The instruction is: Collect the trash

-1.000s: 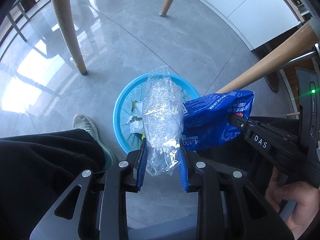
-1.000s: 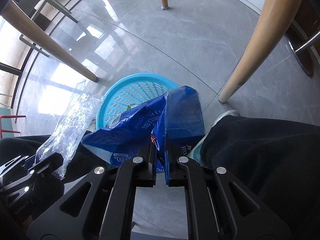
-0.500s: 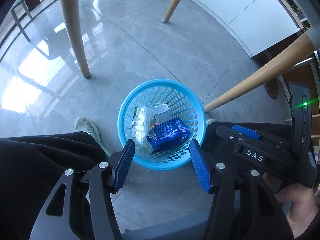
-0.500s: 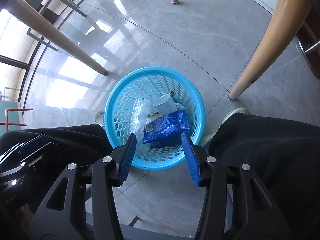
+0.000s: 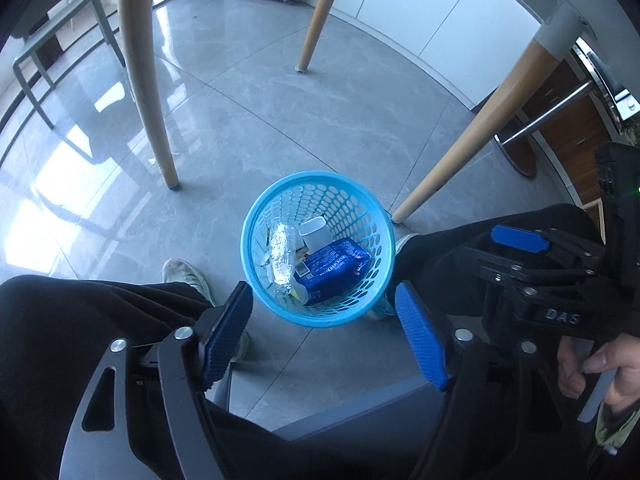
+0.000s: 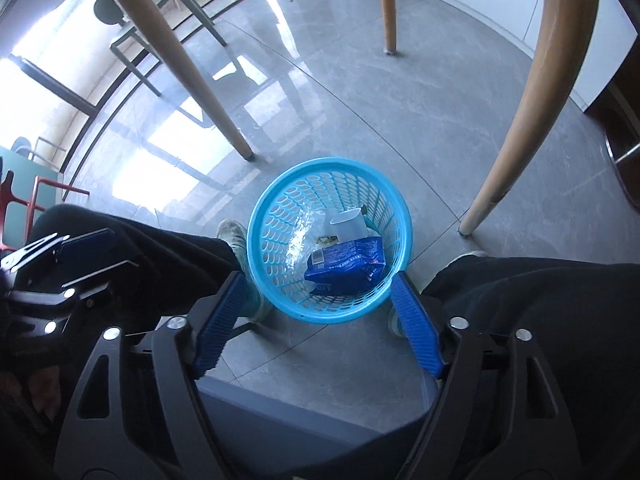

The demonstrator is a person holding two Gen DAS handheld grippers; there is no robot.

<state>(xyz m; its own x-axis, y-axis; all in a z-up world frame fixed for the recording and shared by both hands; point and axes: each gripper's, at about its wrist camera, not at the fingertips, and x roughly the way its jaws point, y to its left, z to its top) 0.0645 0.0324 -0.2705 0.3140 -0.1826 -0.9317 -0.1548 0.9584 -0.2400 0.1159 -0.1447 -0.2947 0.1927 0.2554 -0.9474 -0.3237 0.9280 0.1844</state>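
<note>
A light blue plastic basket stands on the grey floor between the person's feet. Inside it lie a blue snack bag, a crumpled clear plastic wrapper and a white cup. My left gripper hangs above the basket's near rim, its jaws opening wide with nothing between them. My right gripper hangs likewise above the basket, jaws opening and empty. The right gripper's body shows at the right of the left wrist view.
Wooden table legs stand around the basket. The person's black trouser legs and shoes flank it. A chair and a dark cabinet stand farther off.
Both grippers let go: the clear wrapper and the blue bag dropped into the basket. Both sets of jaws widened and both grippers rose away from the basket.
</note>
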